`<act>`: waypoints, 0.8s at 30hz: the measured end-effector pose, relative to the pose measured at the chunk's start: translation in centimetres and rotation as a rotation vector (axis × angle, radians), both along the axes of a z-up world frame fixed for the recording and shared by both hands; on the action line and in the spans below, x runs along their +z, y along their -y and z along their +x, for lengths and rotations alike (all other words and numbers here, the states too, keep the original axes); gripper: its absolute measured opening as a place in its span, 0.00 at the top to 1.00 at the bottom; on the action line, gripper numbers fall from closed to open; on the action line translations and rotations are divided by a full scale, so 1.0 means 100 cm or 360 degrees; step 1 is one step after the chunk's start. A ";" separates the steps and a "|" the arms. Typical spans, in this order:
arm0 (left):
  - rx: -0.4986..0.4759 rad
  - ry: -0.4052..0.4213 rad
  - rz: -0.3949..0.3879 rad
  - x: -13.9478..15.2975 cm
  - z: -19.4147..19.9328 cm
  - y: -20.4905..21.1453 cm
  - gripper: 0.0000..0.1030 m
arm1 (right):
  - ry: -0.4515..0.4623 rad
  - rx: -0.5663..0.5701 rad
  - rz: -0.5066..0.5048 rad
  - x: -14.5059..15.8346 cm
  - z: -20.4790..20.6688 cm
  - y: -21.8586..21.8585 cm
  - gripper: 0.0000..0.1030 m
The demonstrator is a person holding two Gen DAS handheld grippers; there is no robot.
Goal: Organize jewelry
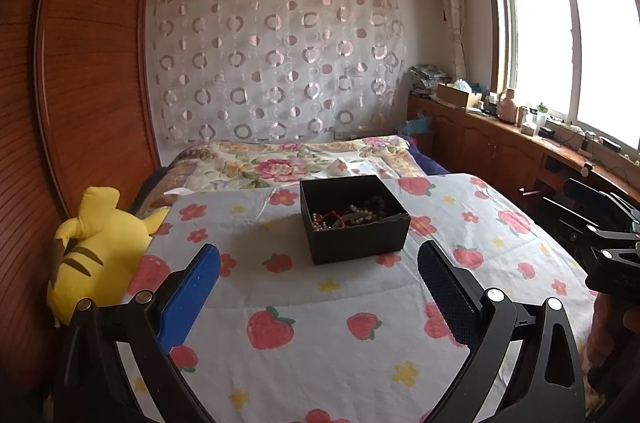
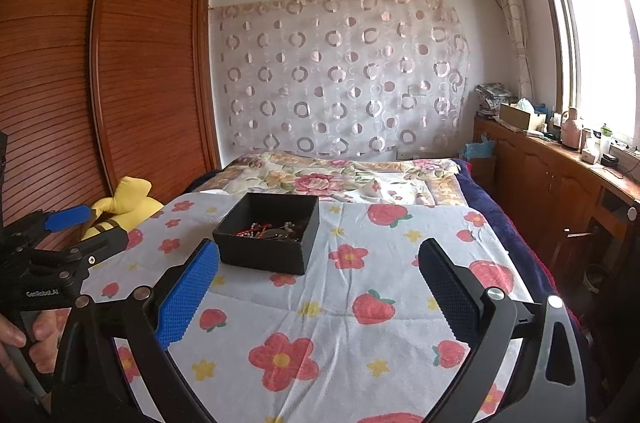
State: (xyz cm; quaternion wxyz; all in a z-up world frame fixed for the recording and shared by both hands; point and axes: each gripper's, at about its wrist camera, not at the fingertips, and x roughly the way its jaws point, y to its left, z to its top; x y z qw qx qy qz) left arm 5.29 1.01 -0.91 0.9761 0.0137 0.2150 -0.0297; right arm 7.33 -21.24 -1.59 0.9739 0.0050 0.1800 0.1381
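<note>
Two handheld tongs are hovering released, jaws spread wide, above the near end of the white strawberry-and-flower printed bedsheet point(image 1: 280, 287): the left gripper point(image 1: 318, 259) and the right gripper point(image 2: 318, 259), neither touching anything. Farther out, the square black open-topped box point(image 1: 354, 219) is resting on the sheet, containing tangled beaded jewelry point(image 1: 352, 215). Far left, a yellow striped plush toy point(image 1: 96, 243) is lying beside the wooden louvered wardrobe point(image 1: 92, 63).
</note>
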 end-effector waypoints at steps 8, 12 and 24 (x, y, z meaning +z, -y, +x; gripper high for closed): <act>0.0004 0.0016 -0.0011 0.004 -0.002 0.002 0.07 | 0.0000 0.0002 0.0003 0.000 0.000 0.001 0.02; 0.0005 0.0021 -0.0008 0.005 -0.003 0.002 0.07 | 0.0001 0.0003 0.0004 0.000 0.000 0.001 0.02; 0.0009 0.0036 0.0004 0.010 -0.006 0.004 0.07 | 0.0003 0.0003 0.0007 -0.001 -0.001 0.002 0.02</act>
